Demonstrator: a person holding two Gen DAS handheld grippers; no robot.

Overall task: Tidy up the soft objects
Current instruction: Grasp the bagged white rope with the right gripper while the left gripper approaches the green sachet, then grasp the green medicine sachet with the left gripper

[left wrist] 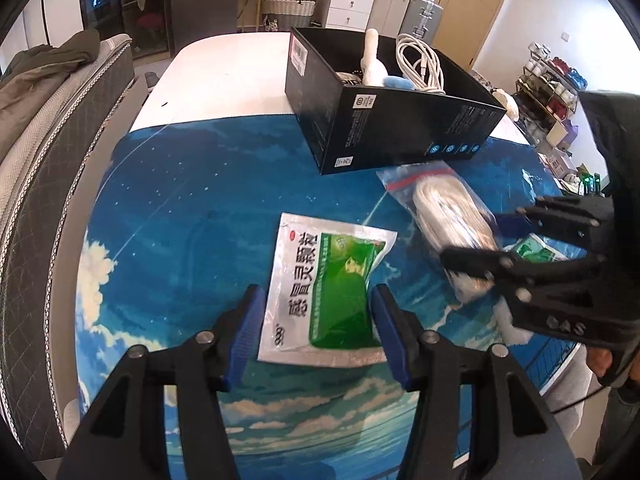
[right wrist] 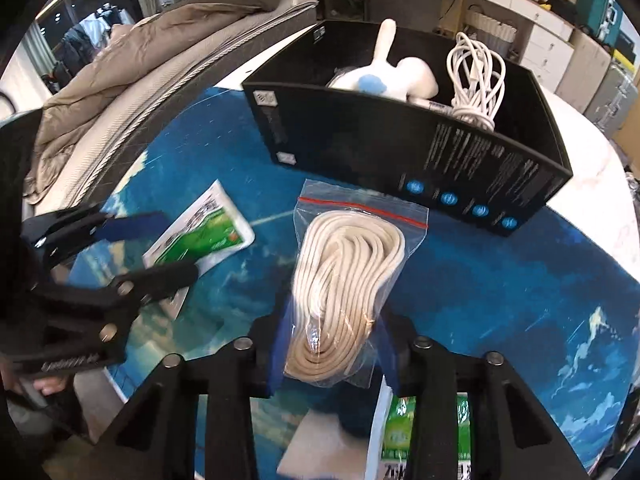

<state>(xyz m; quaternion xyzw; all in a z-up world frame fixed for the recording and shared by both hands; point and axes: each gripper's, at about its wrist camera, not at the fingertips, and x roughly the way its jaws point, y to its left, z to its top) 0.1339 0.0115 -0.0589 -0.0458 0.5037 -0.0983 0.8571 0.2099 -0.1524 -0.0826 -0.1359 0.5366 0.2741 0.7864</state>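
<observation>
A clear zip bag of coiled white cord (right wrist: 344,280) lies between the fingers of my right gripper (right wrist: 332,344), which is shut on its near end; the pair also shows in the left wrist view (left wrist: 452,220). My left gripper (left wrist: 316,328) is open, its blue pads on either side of a green-and-white medicine sachet (left wrist: 328,292) lying flat on the blue mat. A black box (left wrist: 400,128) behind holds a white plush toy (right wrist: 384,72) and a white cable bundle (right wrist: 476,76). A second green sachet (right wrist: 424,432) lies under my right gripper.
The blue sky-print mat (left wrist: 192,208) covers the near half of a white table (left wrist: 224,76). A mattress with a brown coat (left wrist: 44,92) stands along the left edge. Drawers and shelves (left wrist: 348,4) stand beyond the table.
</observation>
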